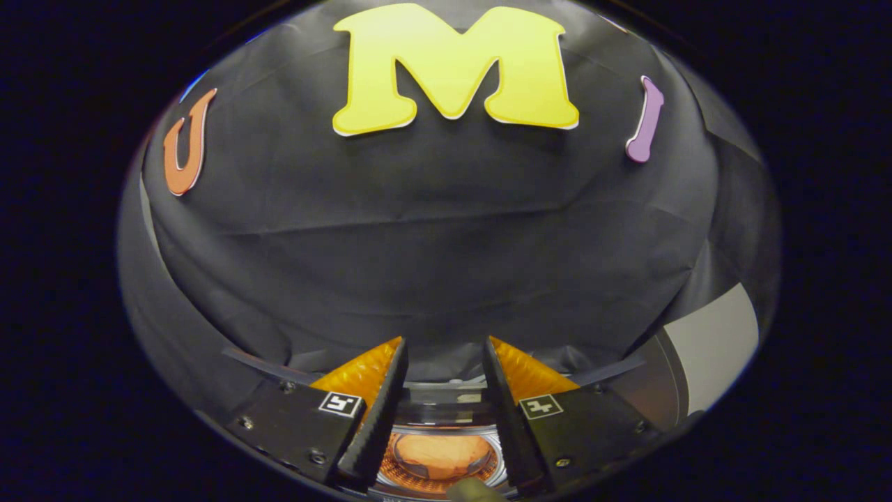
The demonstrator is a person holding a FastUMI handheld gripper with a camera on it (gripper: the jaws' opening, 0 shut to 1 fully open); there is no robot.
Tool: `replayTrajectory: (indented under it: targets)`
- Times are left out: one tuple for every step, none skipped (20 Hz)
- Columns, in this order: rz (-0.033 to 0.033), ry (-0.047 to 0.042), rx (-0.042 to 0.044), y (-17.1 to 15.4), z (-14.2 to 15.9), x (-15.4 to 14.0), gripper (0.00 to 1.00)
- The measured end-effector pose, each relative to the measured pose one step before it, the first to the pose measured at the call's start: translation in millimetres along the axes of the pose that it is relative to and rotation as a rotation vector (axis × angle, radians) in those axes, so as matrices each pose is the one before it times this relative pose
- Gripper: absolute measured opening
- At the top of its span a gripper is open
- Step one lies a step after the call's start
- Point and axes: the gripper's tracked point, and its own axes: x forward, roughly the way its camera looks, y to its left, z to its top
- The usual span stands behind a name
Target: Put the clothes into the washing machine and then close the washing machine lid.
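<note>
The washing machine (440,457) sits low between the jaws, seen from above: a round opening with a pale rim and an orange-lit drum inside. A rounded tan shape in the drum may be the clothes (439,454), though it could be the drum's floor; I cannot tell which. A raised clear panel at the far rim, just beyond the opening, looks like the lid (446,411), standing open.

The gripper (444,411) hangs above the opening with its jaws apart and nothing held between them; a small olive-coloured bit (475,490) shows at the near rim, unclear what it is.

If the clothes are indeed inside, the step in hand is probably closing the lid. To do that well, reach past the opening to the lid's far edge, hook or push it from behind with one finger, and bring it forward and down gently so the machine does not shift.
</note>
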Motion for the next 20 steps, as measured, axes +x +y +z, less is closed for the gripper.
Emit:
replayTrajectory:
  targets:
    - [0.00417,-0.00703,0.00317,-0.46,-1.84,-3.72,0.68]
    - [0.00380,-0.01161,-0.00449,0.35,-0.66,-2.05,0.68]
    - [0.00203,-0.00905,-0.00954,-0.92,-2.22,-1.57,0.68]
    - [-0.00003,-0.00418,-0.00370,0.38,0.46,-4.68,0.68]
    - [-0.00096,-0.00327,-0.00023,-0.33,-3.51,-0.62,0.68]
    - [-0.00093,-0.00378,-0.00111,-0.09,-1.53,-3.05,0.68]
    - [-0.00119,-0.00328,-0.00144,-0.20,1.16,2.18,0.68]
    - [-0.00043,-0.00166,-0.00012,-0.20,-0.04,-0.18,0.68]
    - [-0.00031,-0.00163,0.00020,0.30,-0.93,-1.62,0.68]
    - [0.00015,-0.00312,-0.00071,-0.01,0.14,0.21,0.68]
    - [0.00143,-0.00351,0.00194,-0.06,-0.36,-0.21,0.68]
    - [0.00272,-0.00500,0.00612,0.47,0.75,-0.35,0.68]
    - [0.00304,-0.00662,-0.00347,1.14,0.87,0.89,0.68]
    - [0.00184,-0.00362,-0.00473,-0.57,0.58,-0.04,0.68]
    - [0.00025,-0.00006,-0.00352,-0.67,-0.60,0.93,0.68]
    - [-0.00028,0.00123,0.00002,-0.13,-0.30,0.35,0.68]
    - [-0.00068,0.00287,0.00019,-0.10,-0.88,-0.88,0.68]
    - [-0.00031,0.00232,-0.00045,0.24,-0.98,-0.64,0.68]
    - [0.00039,0.00129,0.00073,-1.24,-0.44,1.65,0.68]
    - [0.00240,0.00204,0.00638,-0.23,0.11,0.02,0.68]
